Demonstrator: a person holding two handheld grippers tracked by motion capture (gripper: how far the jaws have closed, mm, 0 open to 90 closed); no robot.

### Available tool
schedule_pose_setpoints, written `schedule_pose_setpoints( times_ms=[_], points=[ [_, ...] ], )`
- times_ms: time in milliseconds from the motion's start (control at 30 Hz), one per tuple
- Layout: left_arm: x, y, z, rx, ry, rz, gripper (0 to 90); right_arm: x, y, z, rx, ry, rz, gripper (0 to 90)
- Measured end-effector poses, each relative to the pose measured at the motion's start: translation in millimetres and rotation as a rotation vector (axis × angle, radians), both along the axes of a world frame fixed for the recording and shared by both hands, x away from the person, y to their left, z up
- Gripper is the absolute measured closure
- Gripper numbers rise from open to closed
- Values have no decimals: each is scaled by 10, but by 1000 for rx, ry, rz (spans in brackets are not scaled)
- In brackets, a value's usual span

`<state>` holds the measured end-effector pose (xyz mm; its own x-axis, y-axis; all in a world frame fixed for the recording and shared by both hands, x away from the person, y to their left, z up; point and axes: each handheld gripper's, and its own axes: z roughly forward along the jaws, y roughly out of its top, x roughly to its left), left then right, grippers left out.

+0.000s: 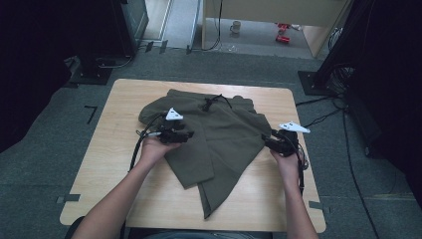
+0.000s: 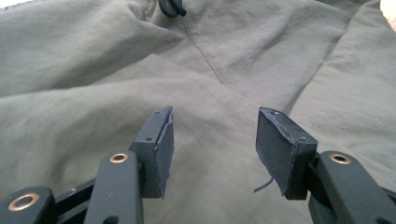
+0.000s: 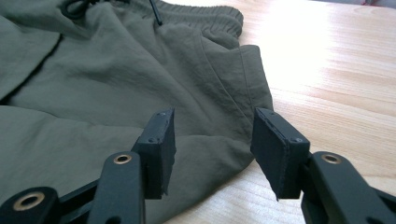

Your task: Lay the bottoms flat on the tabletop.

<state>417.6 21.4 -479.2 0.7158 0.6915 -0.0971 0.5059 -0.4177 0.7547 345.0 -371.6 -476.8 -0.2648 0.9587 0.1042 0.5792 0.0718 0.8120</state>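
Olive-green shorts (image 1: 219,134) lie crumpled and partly folded on the wooden table (image 1: 114,149), their black drawstring (image 1: 211,102) at the far side. My left gripper (image 1: 186,135) hovers over the cloth's left part. In the left gripper view its jaws (image 2: 215,140) stand open above the wrinkled fabric (image 2: 93,70), with nothing between the pads. My right gripper (image 1: 268,142) is at the shorts' right edge. In the right gripper view it (image 3: 212,140) is open over the fabric's edge (image 3: 93,84), near the elastic waistband (image 3: 205,16) and bare wood (image 3: 336,70).
Bare wood runs along the table's left, right and near edges. Beyond the table, on the floor, are a mug (image 1: 235,27) and red items (image 1: 282,37). Dark stands flank the table, and cables (image 1: 323,117) trail off to the right.
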Motion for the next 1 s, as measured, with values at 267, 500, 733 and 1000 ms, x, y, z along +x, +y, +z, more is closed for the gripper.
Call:
schedule_pose_setpoints(
  times_ms=[267, 500, 733, 1000],
  points=[
    [267, -67, -53, 24, 27, -3, 477, -62, 133, -54, 44, 24, 58, 486],
    [454, -164, -64, 77, -5, -32, 481, -36, 329, -161, 27, 31, 143, 512],
    [593, -273, -180, 97, 7, -29, 468, 11, 465, -280, 15, 79, 186, 509],
    [584, -287, -343, 83, -31, 3, 462, 25, 619, -392, -20, 92, 234, 485]
  ],
)
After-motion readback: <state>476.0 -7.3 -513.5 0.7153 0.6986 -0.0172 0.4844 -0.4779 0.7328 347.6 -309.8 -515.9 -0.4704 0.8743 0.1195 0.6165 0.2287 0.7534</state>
